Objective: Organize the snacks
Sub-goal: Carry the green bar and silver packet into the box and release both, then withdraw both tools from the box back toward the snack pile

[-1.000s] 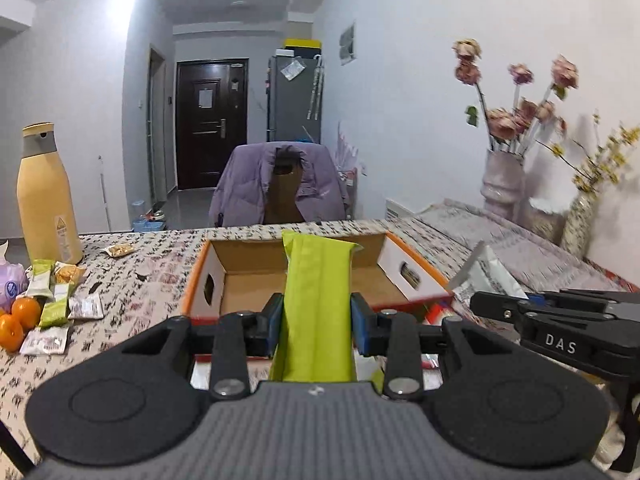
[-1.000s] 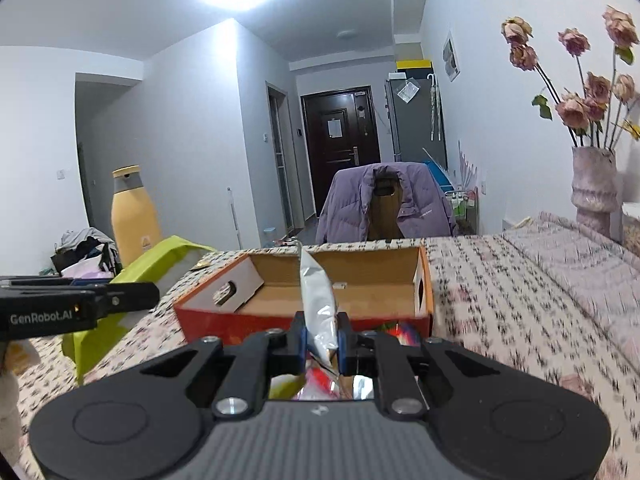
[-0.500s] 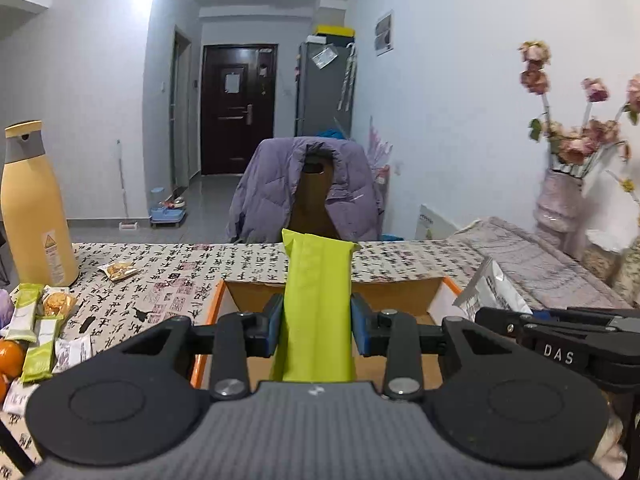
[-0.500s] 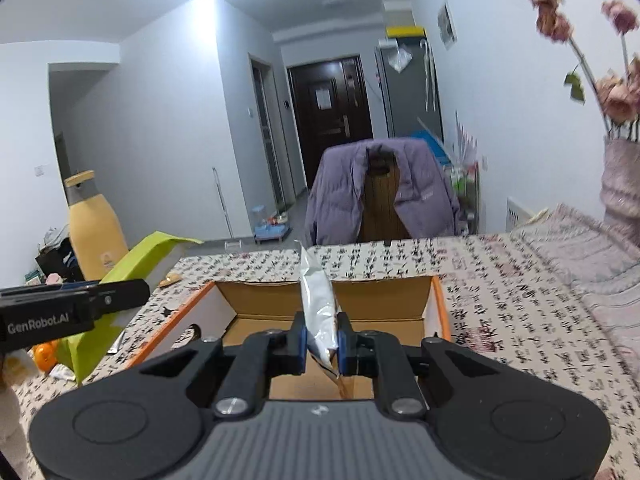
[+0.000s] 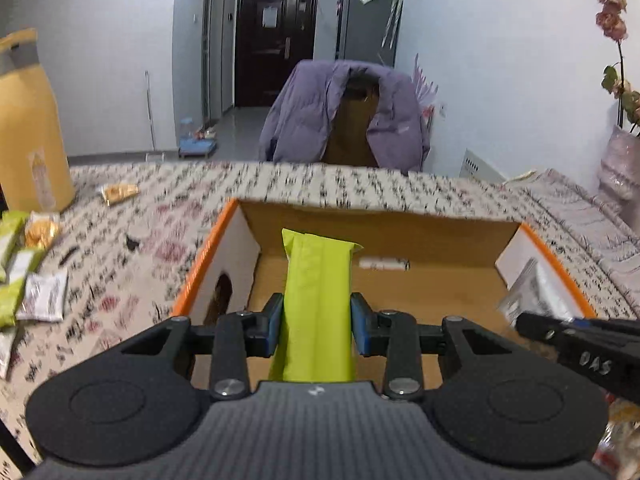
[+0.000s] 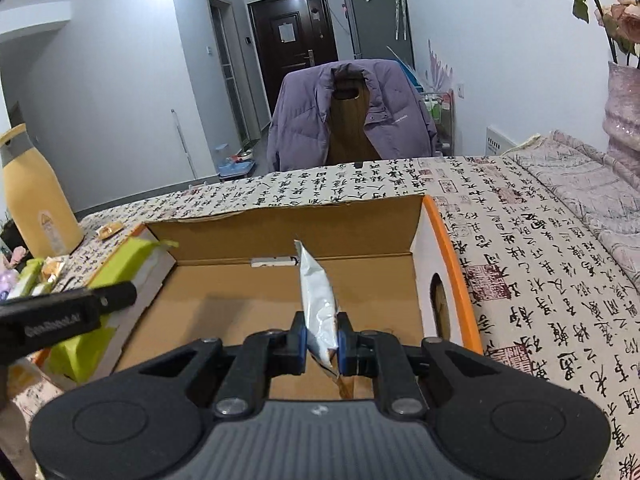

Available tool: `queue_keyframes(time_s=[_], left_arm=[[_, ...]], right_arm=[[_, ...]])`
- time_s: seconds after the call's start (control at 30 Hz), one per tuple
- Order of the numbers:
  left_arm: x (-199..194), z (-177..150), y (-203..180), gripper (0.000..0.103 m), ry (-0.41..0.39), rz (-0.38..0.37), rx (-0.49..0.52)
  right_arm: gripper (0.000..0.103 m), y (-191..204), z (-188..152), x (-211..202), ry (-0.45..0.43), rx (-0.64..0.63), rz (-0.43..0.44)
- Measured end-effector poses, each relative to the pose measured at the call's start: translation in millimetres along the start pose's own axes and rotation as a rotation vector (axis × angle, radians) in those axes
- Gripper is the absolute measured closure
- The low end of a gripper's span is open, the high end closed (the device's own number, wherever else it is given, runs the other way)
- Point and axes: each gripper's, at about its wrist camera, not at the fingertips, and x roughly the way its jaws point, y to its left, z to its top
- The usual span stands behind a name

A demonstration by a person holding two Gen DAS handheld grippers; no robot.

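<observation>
My left gripper is shut on a long lime-green snack pack, held over the left half of an open cardboard box with an orange rim. My right gripper is shut on a silver foil snack packet, held over the same box near its middle. In the right wrist view the green pack and the left gripper's finger show at the box's left wall. The right gripper's finger and the silver packet appear at the right edge of the left wrist view. The box floor looks bare.
Several loose snack packets lie on the calligraphy-print tablecloth left of the box, beside a tall yellow bottle. A chair draped with a purple jacket stands behind the table. A vase with dried flowers sits at the right.
Both grippers have moved forward and down with their snacks, from in front of the box to over its open inside. Both grips are unchanged.
</observation>
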Motion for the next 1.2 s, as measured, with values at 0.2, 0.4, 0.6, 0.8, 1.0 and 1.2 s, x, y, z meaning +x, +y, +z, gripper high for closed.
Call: queue_keyframes(time_s=[0.2,0.4,0.6,0.8,1.0,1.2], left_arm=[[-4,-3,3,0.054,-0.019,0.01,0.009],[-16,-2,5,0.003,-0.1,0.012,-0.008],[-23,3,8,0.0,-0.125,0.013,-0.038],[-35,10,6,0.0,-0.146,0.02,-0.042],[-63,15,2,0.0,-0.19,0.007,-0.039],[-88,9,1,0.0,-0.206,-0.008,-0.03]], right_arm=[[0.082,-1,-1,-1,0.01,-0.018,0.019],[0.022,-1,-3,-8,-0.01,-0.018,0.016],[0.0,-4,-1,-13,-0.038,-0.01,0.02],[0.0,2,4,-22,-0.064,-0.026,0.012],[0.0,8,9,-49,-0.122,-0.049,0.01],[0.0,10,3,-72,-0.14,-0.051,0.004]])
